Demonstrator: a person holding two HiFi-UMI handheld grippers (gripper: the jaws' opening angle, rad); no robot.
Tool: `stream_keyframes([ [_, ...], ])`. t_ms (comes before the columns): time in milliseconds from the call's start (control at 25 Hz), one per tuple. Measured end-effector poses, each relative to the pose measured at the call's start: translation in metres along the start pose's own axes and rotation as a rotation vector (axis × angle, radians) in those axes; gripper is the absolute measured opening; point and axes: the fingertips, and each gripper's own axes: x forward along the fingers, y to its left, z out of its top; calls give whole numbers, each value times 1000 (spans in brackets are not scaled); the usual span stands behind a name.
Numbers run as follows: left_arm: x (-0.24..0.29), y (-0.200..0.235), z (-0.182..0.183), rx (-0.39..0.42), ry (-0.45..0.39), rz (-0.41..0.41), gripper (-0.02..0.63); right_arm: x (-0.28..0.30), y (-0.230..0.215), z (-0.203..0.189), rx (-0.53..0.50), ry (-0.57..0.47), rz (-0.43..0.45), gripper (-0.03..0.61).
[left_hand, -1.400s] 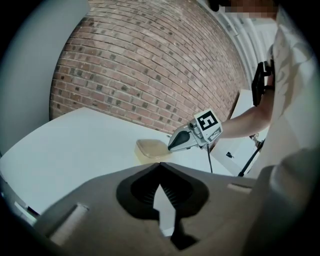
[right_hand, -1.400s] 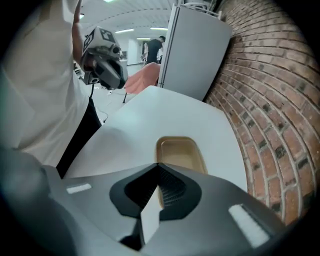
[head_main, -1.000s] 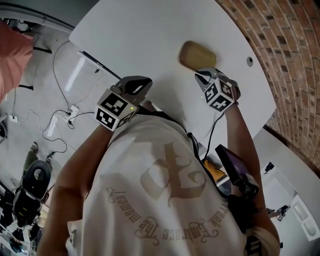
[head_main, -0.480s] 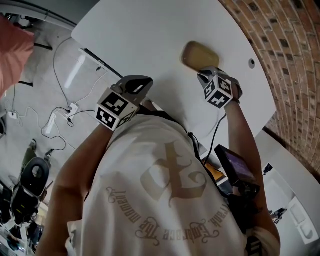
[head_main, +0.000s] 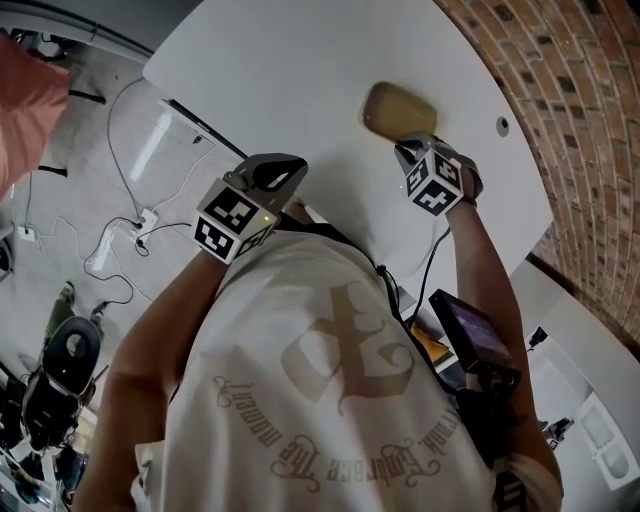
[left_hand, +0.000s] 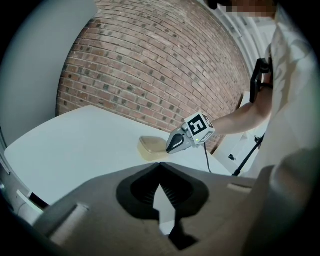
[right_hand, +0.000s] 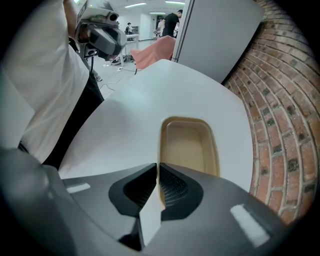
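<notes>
A shallow tan tray (head_main: 398, 105) lies empty on the white table (head_main: 300, 70), near the brick wall side. My right gripper (head_main: 408, 150) hovers at the tray's near end with its jaws shut and nothing between them. In the right gripper view the tray (right_hand: 189, 145) fills the space just beyond the right gripper (right_hand: 156, 167), and its near rim is hidden behind the jaws. My left gripper (head_main: 280, 165) is shut and empty at the table's near edge, well left of the tray. In the left gripper view the left gripper (left_hand: 160, 167) looks towards the tray (left_hand: 152, 146) and the right gripper (left_hand: 171, 148).
A brick wall (head_main: 580, 110) runs along the table's right side. A small hole (head_main: 502, 125) sits in the tabletop near that wall. Cables (head_main: 130, 220) lie on the floor to the left. A grey partition (right_hand: 215, 35) stands past the table's far end.
My right gripper has moved forward to the tray's near end, so the tray looks larger in its view. The left gripper has barely shifted.
</notes>
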Motion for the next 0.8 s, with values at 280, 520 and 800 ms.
stream_keyframes([
  [280, 0, -2, 3, 14, 6, -8, 3, -9, -4, 1, 47, -29, -20, 25],
  [520, 2, -2, 8, 31, 6, -27, 3, -23, -8, 6, 83, -57, -43, 25],
  [800, 10, -6, 17, 61, 4, -63, 3, -47, -12, 8, 123, -94, -91, 25],
])
